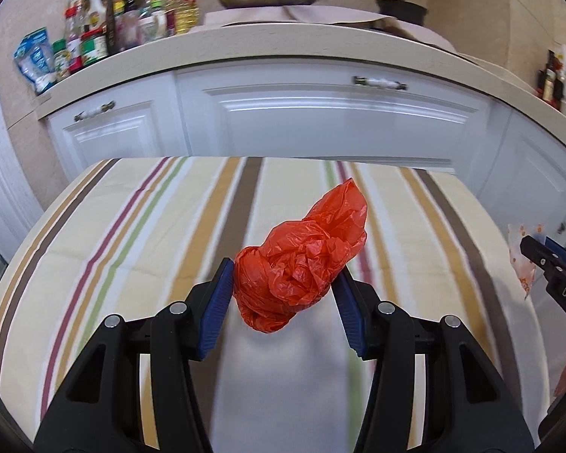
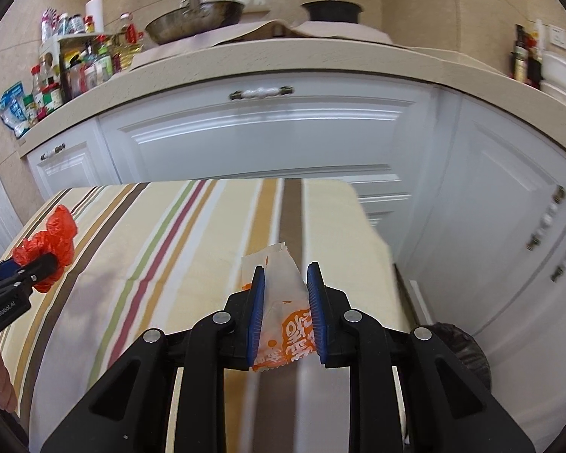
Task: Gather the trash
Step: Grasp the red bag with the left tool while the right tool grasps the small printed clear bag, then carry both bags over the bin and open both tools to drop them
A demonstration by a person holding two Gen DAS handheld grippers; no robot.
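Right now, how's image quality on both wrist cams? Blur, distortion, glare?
Left wrist: heavy fisheye bend on the countertop; striped tablecloth smeared by motion, red plastic bag in the left gripper sharp.
Right wrist: same curvature; cloth streaked, snack wrapper in the right gripper crisp; soft glare on the cabinet doors.
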